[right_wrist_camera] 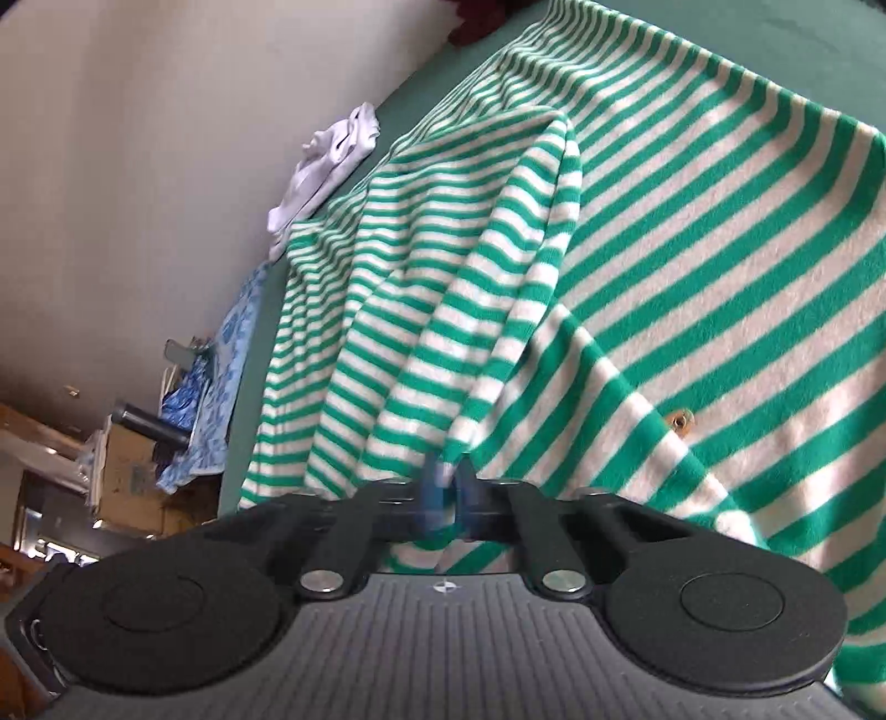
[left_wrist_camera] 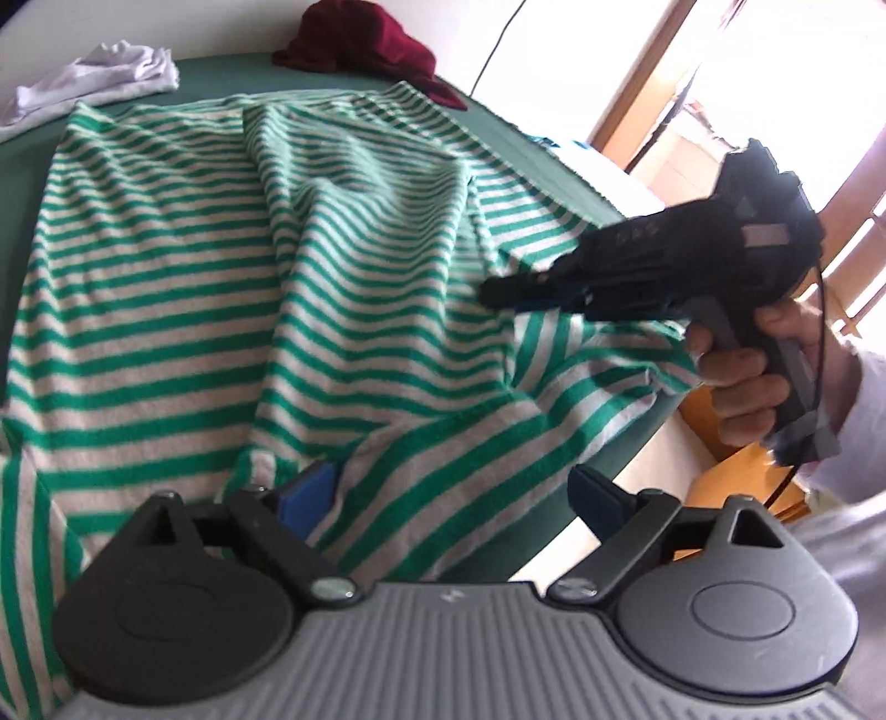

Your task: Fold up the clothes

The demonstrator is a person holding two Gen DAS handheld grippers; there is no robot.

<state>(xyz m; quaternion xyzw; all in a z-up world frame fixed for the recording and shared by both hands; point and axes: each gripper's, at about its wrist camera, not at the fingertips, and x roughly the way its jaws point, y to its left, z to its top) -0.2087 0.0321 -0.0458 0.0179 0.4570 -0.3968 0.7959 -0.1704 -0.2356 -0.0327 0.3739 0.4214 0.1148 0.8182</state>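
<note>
A green and white striped garment (left_wrist_camera: pixel 210 266) lies spread and rumpled over the green table (left_wrist_camera: pixel 232 83). My left gripper (left_wrist_camera: pixel 454 493) is open, its blue pads wide apart just above the garment's near edge. My right gripper (left_wrist_camera: pixel 498 291) shows in the left wrist view at the right, held by a hand, its tip on a raised fold of the garment. In the right wrist view the right gripper (right_wrist_camera: pixel 451 493) is shut on a pinched fold of the striped garment (right_wrist_camera: pixel 692 266), lifting it into a ridge.
A dark red garment (left_wrist_camera: pixel 354 39) and a white cloth (left_wrist_camera: pixel 94 77) lie at the table's far side. The white cloth (right_wrist_camera: pixel 326 166) and a blue patterned cloth (right_wrist_camera: pixel 221 387) sit along the table edge. The table's right edge (left_wrist_camera: pixel 559 171) drops to the floor.
</note>
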